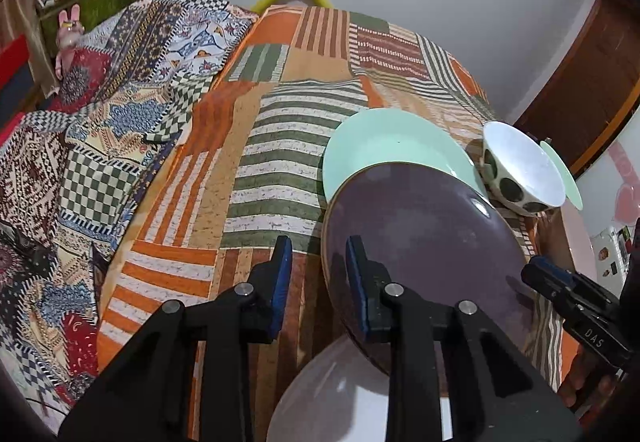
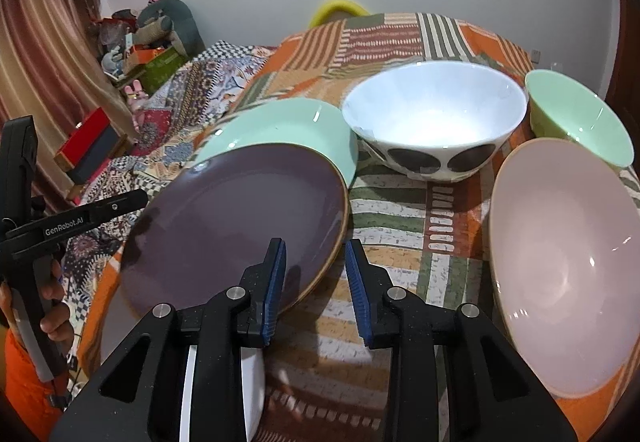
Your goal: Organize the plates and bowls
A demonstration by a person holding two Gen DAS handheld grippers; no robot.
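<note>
A dark purple plate (image 1: 420, 234) (image 2: 232, 217) lies tilted, overlapping a mint plate (image 1: 380, 145) (image 2: 288, 125) behind it and a white plate (image 1: 340, 394) (image 2: 256, 382) at the near edge. My left gripper (image 1: 320, 278) straddles the purple plate's left rim, one blue pad over the plate and one outside it, with a gap showing. My right gripper (image 2: 316, 282) straddles the opposite rim the same way, pads apart from it. A white bowl with dark spots (image 2: 436, 121) (image 1: 520, 169), a green bowl (image 2: 576, 117) and a pale pink bowl (image 2: 560, 262) stand to the right.
All the dishes rest on a striped orange and green patchwork cloth (image 1: 280, 161) with a patterned blanket (image 1: 100, 145) to its left. Boxes and soft toys (image 2: 152, 41) are piled in the far left corner. A wooden door (image 1: 592, 81) is at the right.
</note>
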